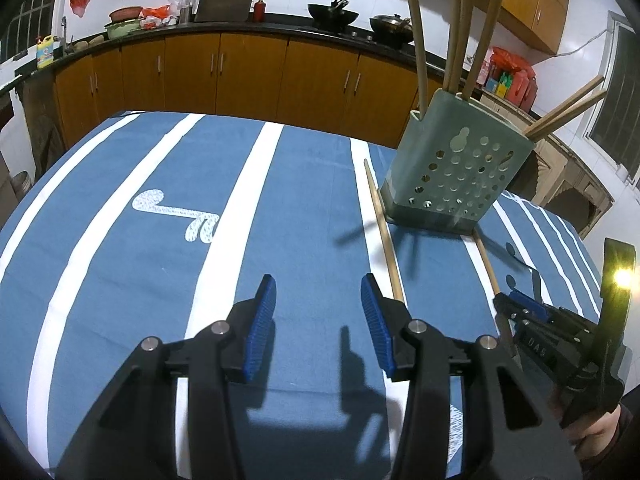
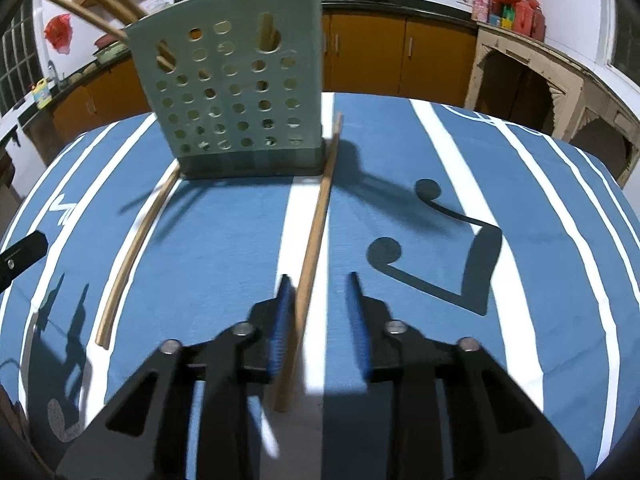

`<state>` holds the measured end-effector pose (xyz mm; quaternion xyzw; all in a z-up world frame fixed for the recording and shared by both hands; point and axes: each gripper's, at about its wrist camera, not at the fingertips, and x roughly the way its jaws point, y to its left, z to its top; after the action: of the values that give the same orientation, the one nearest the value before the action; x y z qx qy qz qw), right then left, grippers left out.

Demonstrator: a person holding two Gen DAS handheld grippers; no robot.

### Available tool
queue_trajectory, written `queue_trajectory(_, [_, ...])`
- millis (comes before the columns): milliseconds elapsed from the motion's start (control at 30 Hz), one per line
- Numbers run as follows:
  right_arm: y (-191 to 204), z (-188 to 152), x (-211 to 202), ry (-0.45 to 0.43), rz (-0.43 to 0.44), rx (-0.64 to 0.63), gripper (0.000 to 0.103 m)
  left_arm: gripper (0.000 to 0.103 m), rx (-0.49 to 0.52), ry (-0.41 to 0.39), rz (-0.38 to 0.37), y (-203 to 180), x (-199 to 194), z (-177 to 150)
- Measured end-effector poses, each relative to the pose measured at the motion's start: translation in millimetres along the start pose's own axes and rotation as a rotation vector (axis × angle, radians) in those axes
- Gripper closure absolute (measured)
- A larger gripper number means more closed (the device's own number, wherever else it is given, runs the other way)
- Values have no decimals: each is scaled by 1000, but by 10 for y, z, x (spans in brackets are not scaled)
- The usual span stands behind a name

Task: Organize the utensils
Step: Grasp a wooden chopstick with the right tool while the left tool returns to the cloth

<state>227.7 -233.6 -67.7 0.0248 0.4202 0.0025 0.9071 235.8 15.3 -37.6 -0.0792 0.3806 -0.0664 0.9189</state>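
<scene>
Chopstick [image 2: 320,208] lies on the tabletop [image 2: 400,152] between the released right tongs [image 2: 319,278]; left tongs [image 1: 317,284] released, empty.

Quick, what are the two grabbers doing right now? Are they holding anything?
Left gripper: open, nothing between its jaws.
Right gripper: open, with a chopstick lying between its jaws, not clamped.

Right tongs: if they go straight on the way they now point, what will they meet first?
Probably the thin wooden chopstick lying on the blue-and-white striped tablecloth, short of the green perforated plastic holder; the right tongs already straddle it. Depth is unclear.
</scene>
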Motion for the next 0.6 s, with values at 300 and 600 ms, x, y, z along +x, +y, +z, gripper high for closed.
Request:
queue_trajectory(300, [-339,18,-3,-4,-64,66,95,58,28,23,-28,-119,86,15])
queue_trajectory(600, [-509,29,8,-4,-92,88,95,58,103,71,-57,-415,328,29])
